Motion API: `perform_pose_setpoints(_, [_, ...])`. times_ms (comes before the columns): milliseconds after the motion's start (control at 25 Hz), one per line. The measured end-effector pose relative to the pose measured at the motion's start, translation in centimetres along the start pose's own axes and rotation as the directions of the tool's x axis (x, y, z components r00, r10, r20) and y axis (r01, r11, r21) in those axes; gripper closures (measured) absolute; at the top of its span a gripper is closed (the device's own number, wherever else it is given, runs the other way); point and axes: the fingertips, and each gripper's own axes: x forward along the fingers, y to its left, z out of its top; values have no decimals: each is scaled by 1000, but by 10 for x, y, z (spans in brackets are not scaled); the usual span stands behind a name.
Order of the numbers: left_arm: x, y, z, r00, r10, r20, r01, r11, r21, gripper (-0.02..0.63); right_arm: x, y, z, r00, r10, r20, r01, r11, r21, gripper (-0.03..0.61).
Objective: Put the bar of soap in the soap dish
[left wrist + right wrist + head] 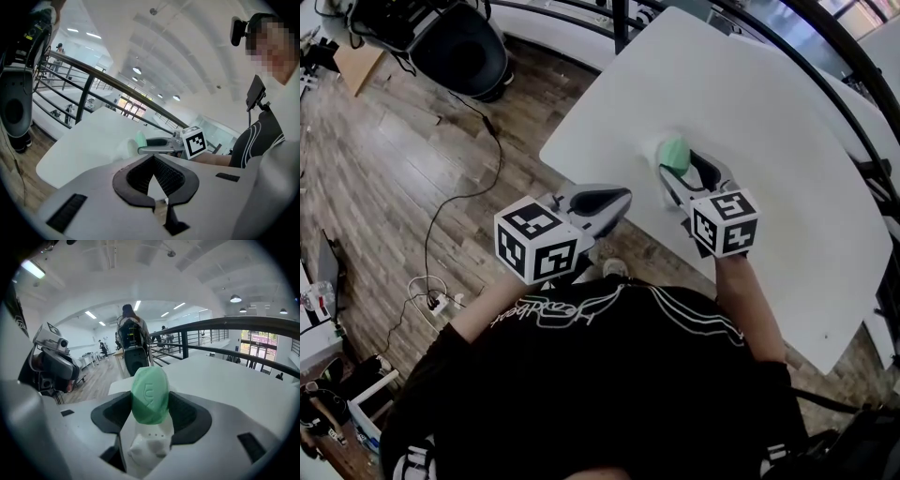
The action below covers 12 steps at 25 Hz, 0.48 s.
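My right gripper (676,172) is shut on the green oval bar of soap (676,155), which stands upright between the black pads (185,416). In the right gripper view the soap (150,394) hangs just above the white soap dish (146,448); whether they touch is unclear. The dish (654,150) rests on the white table (769,103) near its left front corner. My left gripper (622,198) hovers at the table's near edge, left of the dish, shut and holding nothing. The left gripper view (153,158) shows the soap (141,138), the dish (123,148) and the right gripper (157,144).
Wooden floor lies left of the table, with a black cable and a power strip (437,301). A black rounded seat (469,52) stands at the far left. A dark railing (853,66) runs behind the table on the right.
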Motion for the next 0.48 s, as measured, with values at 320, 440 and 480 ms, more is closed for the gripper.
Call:
perform_pose_setpoints(320, [1, 2, -8, 1000, 13, -1, -13, 1000, -11, 606, 11, -4, -22, 997, -20, -77, 21, 1000, 8, 359])
perform_pose_setpoints(440, [-2, 3, -11, 1000, 18, -2, -18, 1000, -15, 605, 14, -1, -29, 994, -20, -104, 22, 1000, 18, 359])
perform_pose_setpoints(480, [-3, 2, -12, 1000, 20, -2, -20, 1000, -15, 604, 14, 0, -31, 993, -20, -114, 22, 1000, 19, 359])
